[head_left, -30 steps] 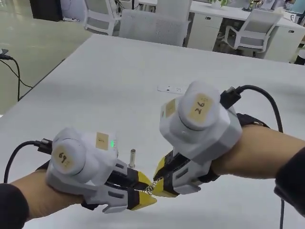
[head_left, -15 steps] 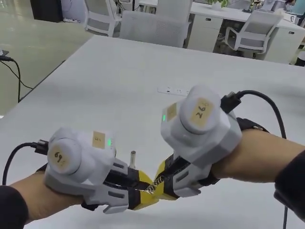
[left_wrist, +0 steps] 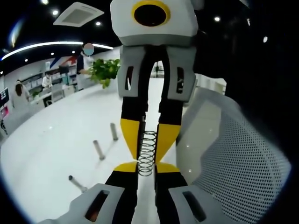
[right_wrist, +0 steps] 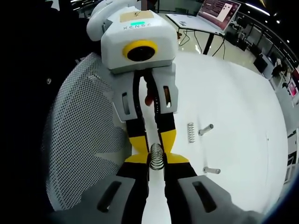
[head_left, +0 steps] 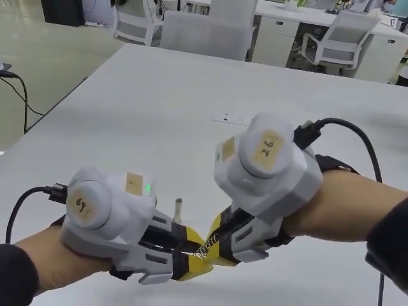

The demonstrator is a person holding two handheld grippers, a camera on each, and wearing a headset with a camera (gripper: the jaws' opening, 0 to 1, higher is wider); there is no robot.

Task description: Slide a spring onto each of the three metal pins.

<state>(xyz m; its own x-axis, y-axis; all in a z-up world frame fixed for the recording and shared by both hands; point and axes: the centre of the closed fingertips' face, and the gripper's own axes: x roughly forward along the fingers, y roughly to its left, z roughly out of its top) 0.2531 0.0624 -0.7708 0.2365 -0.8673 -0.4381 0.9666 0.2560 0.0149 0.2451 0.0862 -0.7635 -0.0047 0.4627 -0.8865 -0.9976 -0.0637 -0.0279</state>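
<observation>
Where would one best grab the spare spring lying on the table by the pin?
Probably around its middle coils, coming down from above. The spare spring seems to lie flat on the white table, so jaws can close across its sides, leaving both open ends free for a pin.

You can read a handwritten 69 on the round sticker (head_left: 85, 205) atop your left gripper (head_left: 194, 260), and 26 on the matching sticker (head_left: 268, 146) atop your right gripper (head_left: 215, 245). In your right gripper view, the left gripper's casing carries small lettering (right_wrist: 136, 27), roughly "XENSE", though it is not fully legible.
</observation>
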